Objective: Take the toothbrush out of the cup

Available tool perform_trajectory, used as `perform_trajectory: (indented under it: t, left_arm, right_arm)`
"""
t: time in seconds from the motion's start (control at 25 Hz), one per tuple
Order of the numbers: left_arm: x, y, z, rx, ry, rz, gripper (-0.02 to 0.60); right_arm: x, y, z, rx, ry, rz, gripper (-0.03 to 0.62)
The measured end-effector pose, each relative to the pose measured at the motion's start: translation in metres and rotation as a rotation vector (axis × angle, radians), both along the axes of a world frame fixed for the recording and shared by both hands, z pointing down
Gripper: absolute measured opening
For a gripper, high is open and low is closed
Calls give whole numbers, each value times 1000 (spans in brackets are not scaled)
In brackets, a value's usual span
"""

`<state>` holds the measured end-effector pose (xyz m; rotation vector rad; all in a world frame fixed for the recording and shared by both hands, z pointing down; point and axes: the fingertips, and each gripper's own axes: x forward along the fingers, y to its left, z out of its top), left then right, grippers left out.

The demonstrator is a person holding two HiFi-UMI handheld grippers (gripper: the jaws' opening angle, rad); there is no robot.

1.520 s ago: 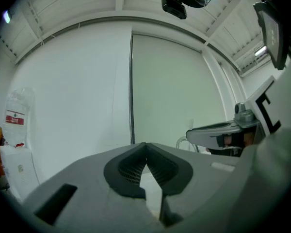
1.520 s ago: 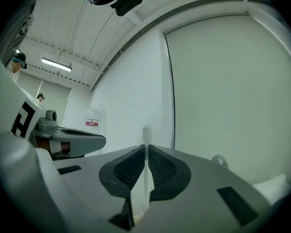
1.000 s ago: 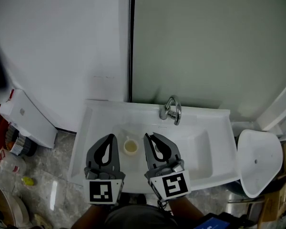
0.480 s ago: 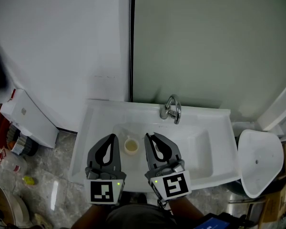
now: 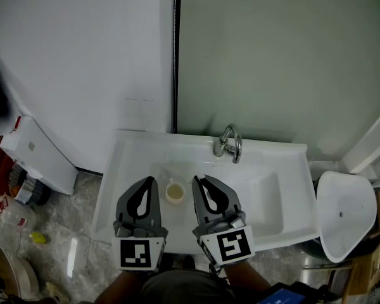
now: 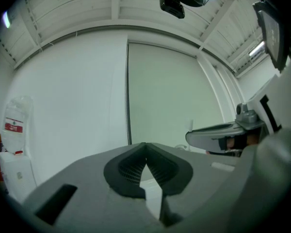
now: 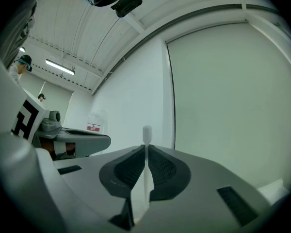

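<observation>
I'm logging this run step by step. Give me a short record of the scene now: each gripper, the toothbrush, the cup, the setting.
left gripper: jaws together, nothing between them
right gripper: jaws clamped on the toothbrush
toothbrush: white, its head sticks out past the jaw tips
cup: stands in the sink, between the two grippers; no toothbrush seen in it
faucet: at the sink's back edge

Grips a white toothbrush (image 7: 146,166) upright between closed jaws, head poking above the tips, facing a pale green panel (image 7: 233,106).
</observation>
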<state>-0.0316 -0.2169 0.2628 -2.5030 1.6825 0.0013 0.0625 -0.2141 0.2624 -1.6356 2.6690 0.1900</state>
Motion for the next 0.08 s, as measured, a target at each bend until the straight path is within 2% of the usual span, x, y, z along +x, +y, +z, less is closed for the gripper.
perform_trajectory:
  t: [0.08]
  left_arm:
    - [-1, -1, 1, -3, -2, 0, 11]
  right_arm:
    - [-1, 0, 0, 1, 0, -1, 28]
